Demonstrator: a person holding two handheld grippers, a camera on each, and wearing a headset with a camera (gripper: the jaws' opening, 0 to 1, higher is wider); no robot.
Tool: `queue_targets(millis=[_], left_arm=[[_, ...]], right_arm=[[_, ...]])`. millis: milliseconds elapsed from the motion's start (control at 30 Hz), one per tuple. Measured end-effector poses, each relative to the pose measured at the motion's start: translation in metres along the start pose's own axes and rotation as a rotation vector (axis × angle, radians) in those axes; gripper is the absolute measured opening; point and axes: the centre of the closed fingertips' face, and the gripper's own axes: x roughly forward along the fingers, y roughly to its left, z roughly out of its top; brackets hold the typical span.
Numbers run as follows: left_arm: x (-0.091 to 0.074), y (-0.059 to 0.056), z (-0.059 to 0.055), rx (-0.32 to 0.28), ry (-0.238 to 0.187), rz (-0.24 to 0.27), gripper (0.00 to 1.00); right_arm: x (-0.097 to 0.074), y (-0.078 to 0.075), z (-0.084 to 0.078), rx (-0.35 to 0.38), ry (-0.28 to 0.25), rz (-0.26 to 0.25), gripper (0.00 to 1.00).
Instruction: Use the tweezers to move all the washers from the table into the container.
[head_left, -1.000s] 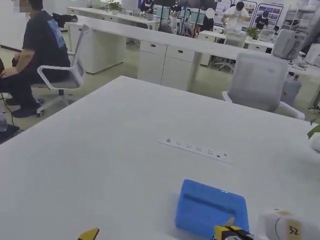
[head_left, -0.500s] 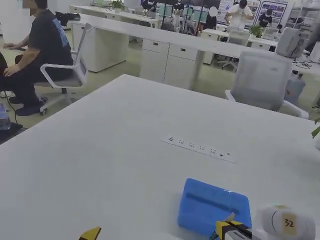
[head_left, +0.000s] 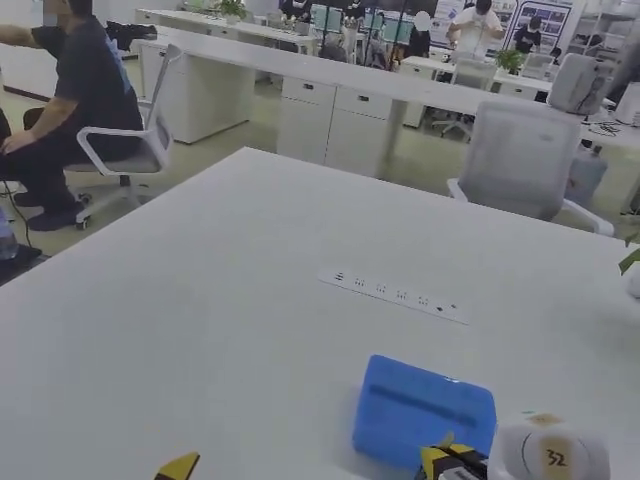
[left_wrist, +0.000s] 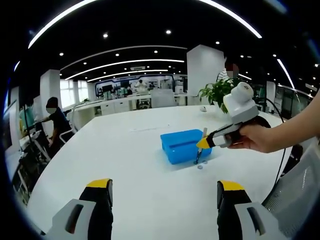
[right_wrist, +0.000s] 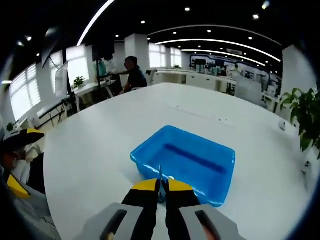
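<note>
Right tongs (right_wrist: 160, 187) pinch the tweezers (right_wrist: 160, 175), left tongs (left_wrist: 165, 184) gape; washers (left_wrist: 199, 166) lie on the counter (left_wrist: 125, 165), container (right_wrist: 200, 167) seemingly empty.

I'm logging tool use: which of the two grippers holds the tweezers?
The right gripper, by the blue container: its jaws are shut on the thin tweezers. The left gripper stands wide open with nothing between its jaws.

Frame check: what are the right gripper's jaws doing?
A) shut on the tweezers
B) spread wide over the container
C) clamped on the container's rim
A: the right gripper has its jaws closed on the thin tweezers, just short of the blue container.
</note>
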Motion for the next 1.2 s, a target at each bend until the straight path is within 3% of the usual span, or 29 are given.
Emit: queue_targets(millis=[367,967,1200], left_arm=[[0.000,0.001,0.000,0.000,-0.004,0.004,0.87],[-0.001,-0.001,0.001,-0.001,-0.007,-0.005,0.87],[-0.001,-0.001,0.001,0.000,-0.008,-0.007,0.87]], right_arm=[[0.001,-0.004,0.001,-0.003,0.026,0.000,0.01],[-0.023,0.003,0.021,0.028,-0.035,0.016,0.01],[-0.035,0.001,0.046,0.055,-0.098,0.018,0.01]])
